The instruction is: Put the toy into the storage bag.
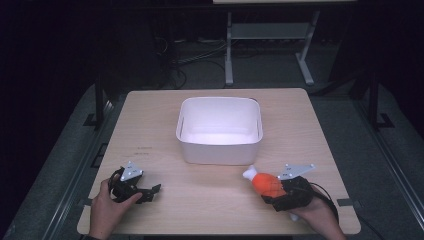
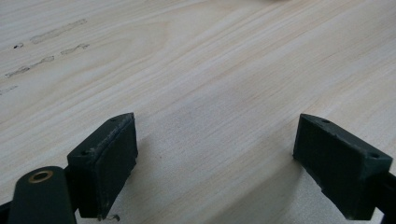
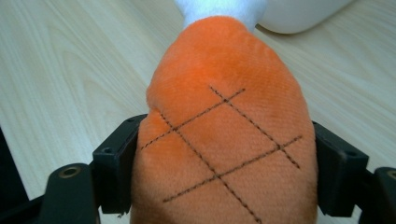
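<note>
An orange plush toy (image 1: 265, 183) with a white tip and dark stitched crosslines sits in my right gripper (image 1: 274, 188), low over the table's front right. In the right gripper view both black pads (image 3: 116, 163) press the orange plush toy (image 3: 224, 130) from either side, its white end pointing toward the tub. A white plastic tub (image 1: 220, 150) stands at the table's middle, its inside bare. My left gripper (image 1: 152, 192) rests near the front left, held by a hand. Its jaws stand wide apart over bare wood, as my left gripper (image 2: 215, 158) shows close up.
The light wooden table (image 1: 150, 125) has free room left and right of the tub. Faint dark marks (image 2: 51, 32) lie on the wood beyond the left gripper. Behind the table stands a metal desk frame (image 1: 270, 45) over tangled cables on a dark floor.
</note>
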A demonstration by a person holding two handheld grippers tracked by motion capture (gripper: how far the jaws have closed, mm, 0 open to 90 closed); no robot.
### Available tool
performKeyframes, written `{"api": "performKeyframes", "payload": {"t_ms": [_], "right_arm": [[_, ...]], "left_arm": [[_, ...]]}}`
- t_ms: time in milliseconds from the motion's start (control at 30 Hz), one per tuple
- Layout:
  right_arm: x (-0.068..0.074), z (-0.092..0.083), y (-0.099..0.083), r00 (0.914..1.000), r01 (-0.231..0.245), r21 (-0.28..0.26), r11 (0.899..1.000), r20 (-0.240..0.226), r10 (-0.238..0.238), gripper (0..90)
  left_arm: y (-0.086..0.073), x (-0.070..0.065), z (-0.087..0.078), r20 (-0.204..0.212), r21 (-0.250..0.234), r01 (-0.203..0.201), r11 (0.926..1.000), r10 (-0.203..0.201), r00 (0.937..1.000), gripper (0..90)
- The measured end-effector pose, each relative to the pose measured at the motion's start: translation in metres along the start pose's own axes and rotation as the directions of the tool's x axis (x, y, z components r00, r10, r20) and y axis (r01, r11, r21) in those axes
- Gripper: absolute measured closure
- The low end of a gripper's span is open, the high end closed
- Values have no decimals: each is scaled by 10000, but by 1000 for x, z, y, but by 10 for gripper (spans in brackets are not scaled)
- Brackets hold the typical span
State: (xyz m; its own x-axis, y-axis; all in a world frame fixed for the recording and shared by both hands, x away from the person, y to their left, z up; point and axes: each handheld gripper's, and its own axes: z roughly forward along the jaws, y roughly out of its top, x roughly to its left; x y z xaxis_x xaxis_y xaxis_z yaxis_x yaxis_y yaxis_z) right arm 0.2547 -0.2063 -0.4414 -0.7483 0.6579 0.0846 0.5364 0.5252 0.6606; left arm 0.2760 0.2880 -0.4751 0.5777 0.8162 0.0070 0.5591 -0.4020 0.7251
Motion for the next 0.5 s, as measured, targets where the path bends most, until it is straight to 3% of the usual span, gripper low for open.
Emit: {"api": "performKeyframes", "payload": {"t_ms": [500], "right_arm": [[-29, -26, -8, 9975, -414, -363, 9985, 551, 433, 226]], "left_arm": [[0, 0, 0, 0, 1, -3, 10000, 3, 10000, 129]]}}
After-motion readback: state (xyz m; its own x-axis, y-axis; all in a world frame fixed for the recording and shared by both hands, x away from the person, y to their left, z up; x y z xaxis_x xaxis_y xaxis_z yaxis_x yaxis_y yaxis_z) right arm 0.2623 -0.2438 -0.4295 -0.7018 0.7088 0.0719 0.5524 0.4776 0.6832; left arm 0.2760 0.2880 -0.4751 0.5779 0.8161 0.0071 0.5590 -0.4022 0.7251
